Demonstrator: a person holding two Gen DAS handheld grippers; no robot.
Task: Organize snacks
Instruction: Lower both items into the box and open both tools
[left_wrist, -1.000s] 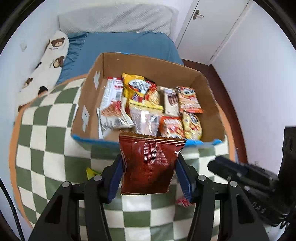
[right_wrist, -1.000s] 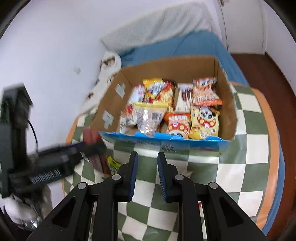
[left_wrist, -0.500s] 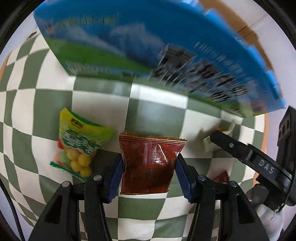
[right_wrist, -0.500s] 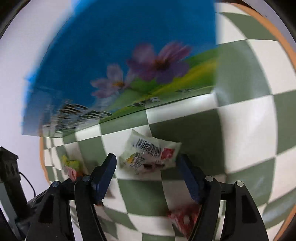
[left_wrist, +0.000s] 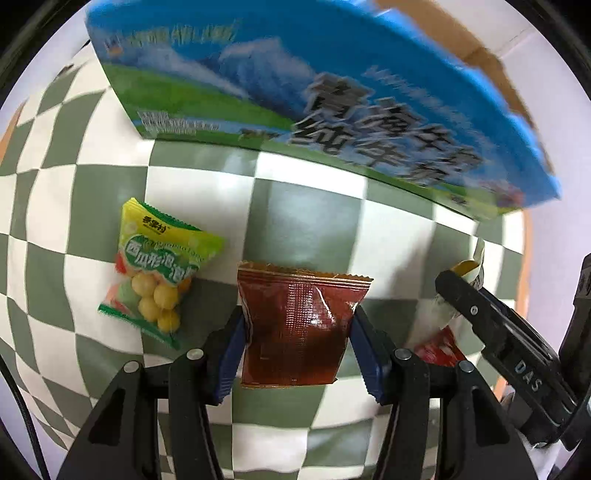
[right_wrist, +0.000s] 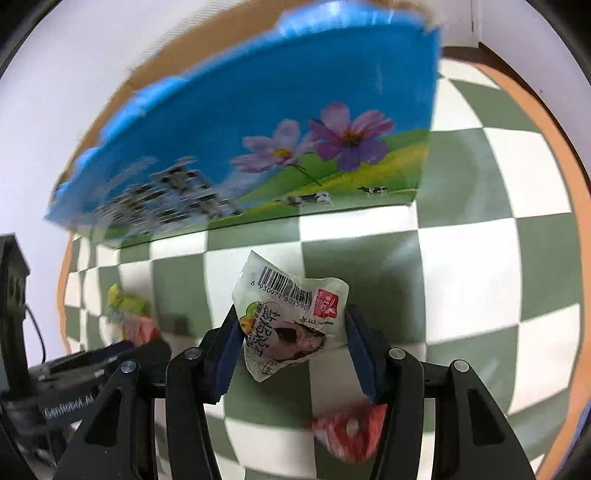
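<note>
My left gripper (left_wrist: 297, 332) is shut on a dark red snack packet (left_wrist: 299, 328), held low over the green-and-white checkered cloth (left_wrist: 306, 214). A yellow-green candy bag (left_wrist: 155, 273) lies on the cloth to its left. My right gripper (right_wrist: 291, 332) is open, its fingers on either side of a crumpled white snack packet with a barcode (right_wrist: 288, 314) that lies on the cloth. The blue printed cardboard box (left_wrist: 332, 81) stands just beyond both grippers; it fills the top of the right wrist view (right_wrist: 258, 147) too. Its inside is hidden.
A small red packet (right_wrist: 351, 428) lies on the cloth by my right gripper's right finger. It shows in the left wrist view (left_wrist: 439, 343) next to the right gripper's body (left_wrist: 517, 362). The cloth's orange border (right_wrist: 561, 184) runs along the right.
Both grippers dropped from above the box to the cloth in front of it. The right gripper opened and now straddles the white packet. The left still holds the red packet.
</note>
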